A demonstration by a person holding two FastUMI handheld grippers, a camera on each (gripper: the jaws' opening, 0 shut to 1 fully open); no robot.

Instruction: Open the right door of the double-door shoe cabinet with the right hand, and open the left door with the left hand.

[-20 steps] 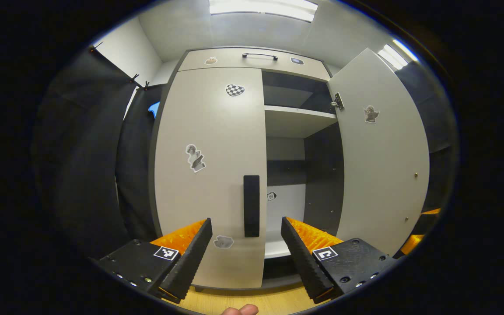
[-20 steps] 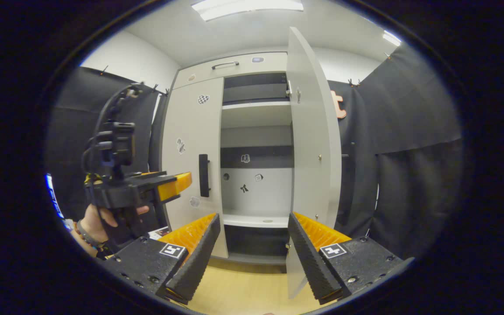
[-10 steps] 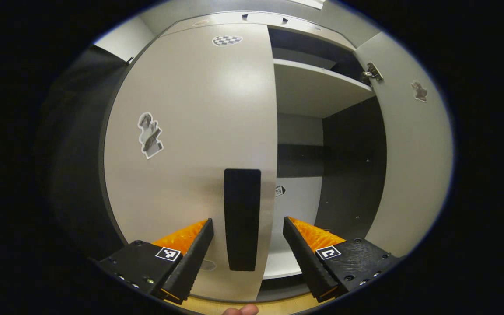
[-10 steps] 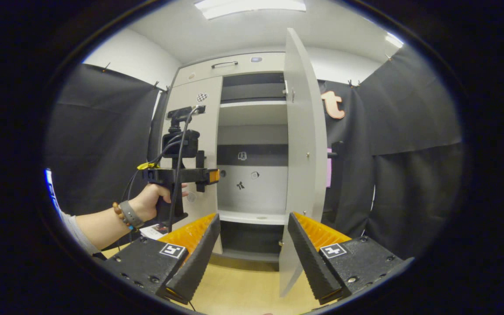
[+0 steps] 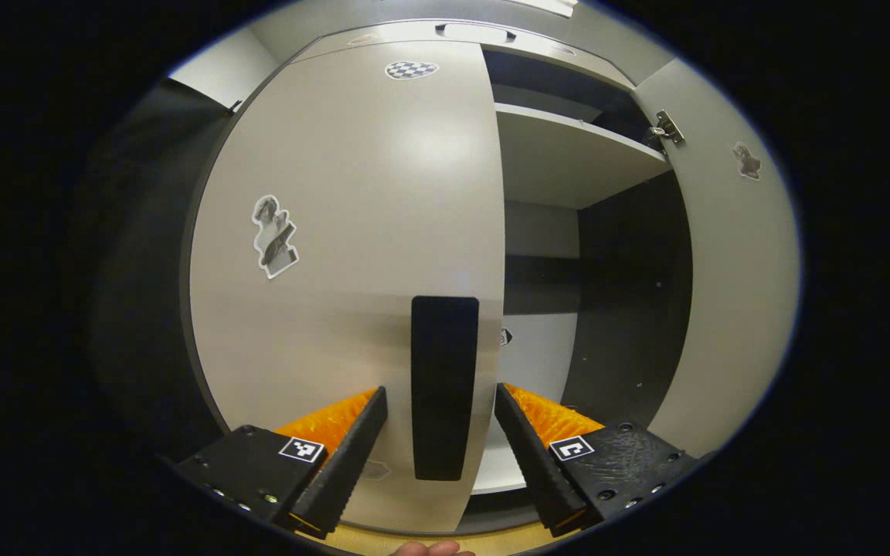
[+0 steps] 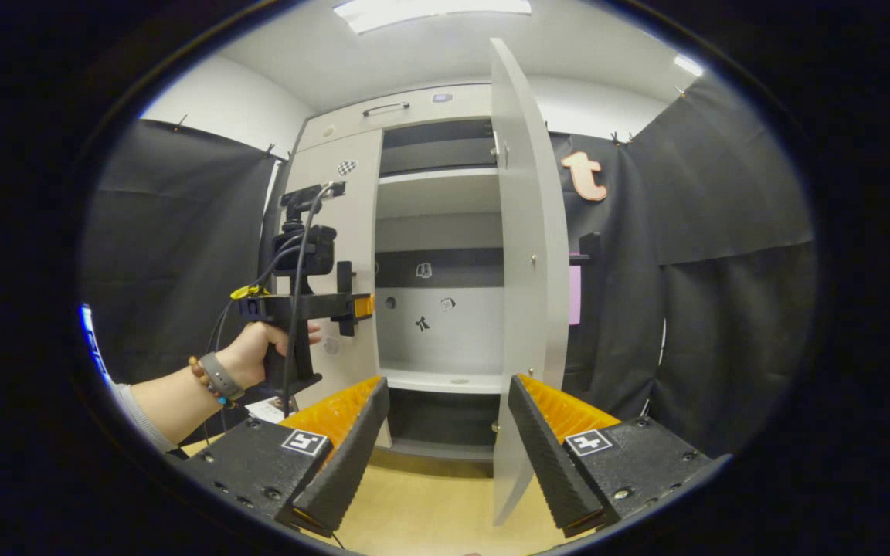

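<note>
Two ribbed tongs [image 5: 439, 452], flat rectangular handle [image 5: 444, 388]

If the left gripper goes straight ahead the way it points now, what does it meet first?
Most likely the black handle on the closed left door: it stands between the left gripper's open fingers, so they would probably straddle it and reach the door panel. Remaining gap is unclear.

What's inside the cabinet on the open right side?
Through the open right door, a pale shelf up top, small stickers on the back panel, and a bare lower shelf. The closed left door hides the rest.
</note>
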